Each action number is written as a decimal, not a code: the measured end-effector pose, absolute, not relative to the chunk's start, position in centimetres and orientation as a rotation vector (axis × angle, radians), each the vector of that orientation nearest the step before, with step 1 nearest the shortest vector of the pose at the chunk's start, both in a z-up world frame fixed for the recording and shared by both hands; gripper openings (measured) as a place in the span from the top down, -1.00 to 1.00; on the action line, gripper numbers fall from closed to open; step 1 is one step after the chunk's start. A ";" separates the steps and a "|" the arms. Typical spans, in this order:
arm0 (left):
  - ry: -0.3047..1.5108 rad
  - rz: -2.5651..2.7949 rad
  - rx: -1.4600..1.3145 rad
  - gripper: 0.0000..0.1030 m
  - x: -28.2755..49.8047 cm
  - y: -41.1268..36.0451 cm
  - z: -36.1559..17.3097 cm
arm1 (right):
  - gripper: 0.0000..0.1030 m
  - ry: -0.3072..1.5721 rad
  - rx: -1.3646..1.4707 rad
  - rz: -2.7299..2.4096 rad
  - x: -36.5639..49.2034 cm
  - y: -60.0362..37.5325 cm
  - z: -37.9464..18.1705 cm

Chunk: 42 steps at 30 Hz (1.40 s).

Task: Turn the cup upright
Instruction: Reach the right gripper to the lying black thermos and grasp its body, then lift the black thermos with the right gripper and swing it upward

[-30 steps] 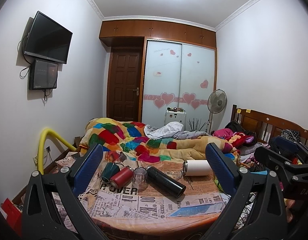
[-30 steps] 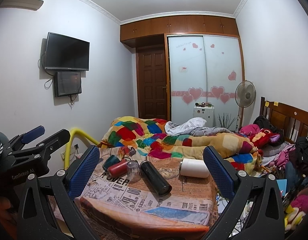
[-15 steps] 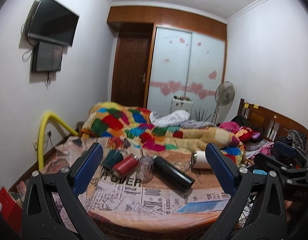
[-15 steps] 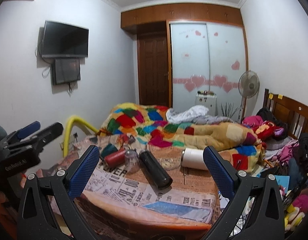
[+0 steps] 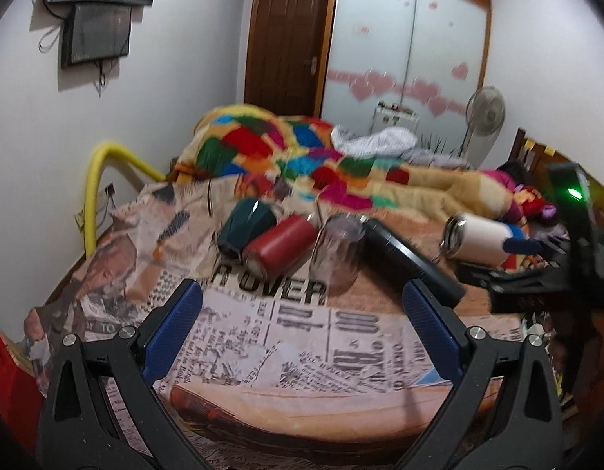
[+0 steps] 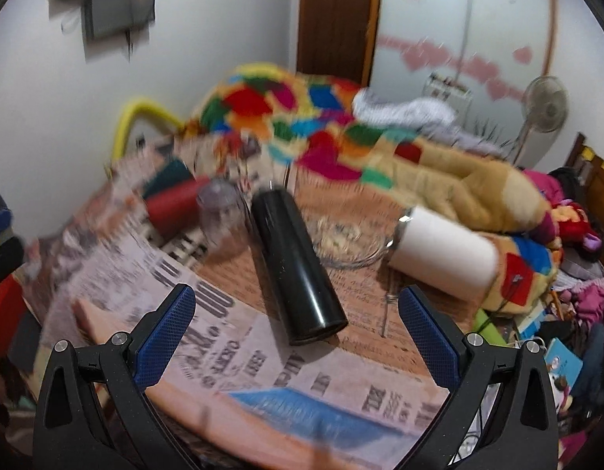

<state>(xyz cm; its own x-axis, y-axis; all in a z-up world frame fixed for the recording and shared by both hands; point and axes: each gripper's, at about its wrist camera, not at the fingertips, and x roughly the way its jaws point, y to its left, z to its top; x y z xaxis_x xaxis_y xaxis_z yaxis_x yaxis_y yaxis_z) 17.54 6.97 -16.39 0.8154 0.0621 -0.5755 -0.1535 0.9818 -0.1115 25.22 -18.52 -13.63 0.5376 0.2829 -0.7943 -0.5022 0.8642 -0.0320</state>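
Hovering over the near edge of the tabletop (image 5: 380,423), your left claw (image 5: 302,337) has its blue pads spread wide apart and holds nothing. Your right claw (image 6: 296,337) is likewise spread and empty, with the black cylinder (image 6: 298,266) lying on its side just beyond the gap between its pads. Newspaper (image 5: 302,333) covers most of the tabletop. In the left wrist view, from left to right, lie a dark green cup (image 5: 247,227) on its side, a red cup (image 5: 280,248) on its side touching it, a clear cup (image 5: 335,254) standing mouth down, the black cylinder (image 5: 411,262), and, well apart at the far right, a white cup (image 5: 478,241) on its side. A glass dish (image 6: 349,243) sits between the black cylinder and the white cup (image 6: 445,260). Behind the tabletop a patchwork quilt (image 5: 310,156) covers the bed. Both views are motion-blurred.
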 end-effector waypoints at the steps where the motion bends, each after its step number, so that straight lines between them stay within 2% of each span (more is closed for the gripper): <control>1: 0.621 0.117 -0.158 -1.00 18.1 7.2 -17.0 | -0.99 0.923 -0.282 0.487 26.3 -18.1 -14.5; 5: 0.670 0.132 -0.162 -1.00 19.9 7.5 -19.3 | -0.91 1.061 -0.326 0.528 30.6 -16.3 -18.0; 8: 0.696 0.138 -0.167 -1.00 20.8 7.9 -20.4 | -0.75 1.129 -0.351 0.553 32.8 -15.4 -19.5; 15: 0.726 0.139 -0.181 -1.00 22.2 8.5 -21.9 | -0.50 1.223 -0.403 0.589 34.4 -14.5 -21.6; 18: 0.731 0.138 -0.186 -1.00 22.3 8.5 -22.1 | -0.26 1.240 -0.433 0.590 34.6 -14.3 -22.0; 31: 0.703 0.136 -0.173 -1.00 21.3 8.0 -20.1 | -0.20 1.193 -0.372 0.597 32.9 -15.3 -19.8; 42: 0.622 0.141 -0.170 -1.00 18.8 7.5 -16.2 | -0.20 0.984 -0.353 0.643 28.2 -16.5 -11.1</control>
<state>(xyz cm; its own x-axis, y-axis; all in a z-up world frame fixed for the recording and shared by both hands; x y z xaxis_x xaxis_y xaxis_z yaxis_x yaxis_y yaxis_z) 18.80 7.55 -16.24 0.8042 0.0796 -0.5891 -0.1815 0.9765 -0.1158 28.17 -16.54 -11.10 0.3916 0.3402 -0.8549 -0.6458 0.7634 0.0080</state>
